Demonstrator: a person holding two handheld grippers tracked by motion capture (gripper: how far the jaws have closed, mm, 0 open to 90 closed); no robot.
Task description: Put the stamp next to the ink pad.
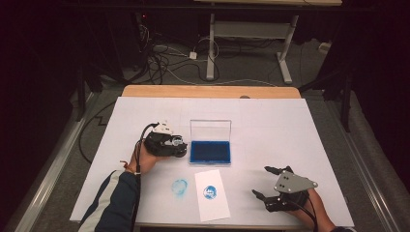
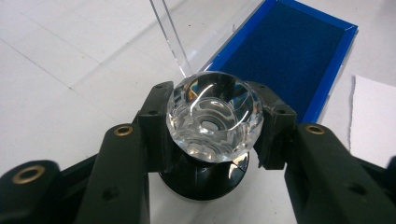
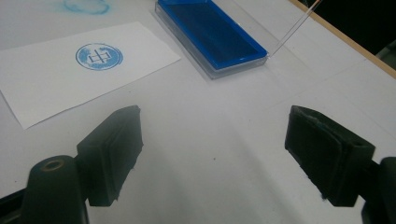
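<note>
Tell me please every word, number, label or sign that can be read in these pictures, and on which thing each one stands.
No readable words, labels or numbers.
Round blue stamp print on the white paper: a ring around a mark like "H" with crossing strokes; the ring's detail is too blurred to read.
Blue smudge on the table cover: no characters.
Ink pad, clear stamp handle in the left gripper: no writing shows.

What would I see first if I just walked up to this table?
Probably the bright blue ink pad in its open clear case, in the middle of the white table. Just left of it, the left gripper is shut on a sparkly clear-topped stamp. Nearer the person lies a white card with a round blue stamp print, and a smudgy blue mark sits beside the card.
</note>
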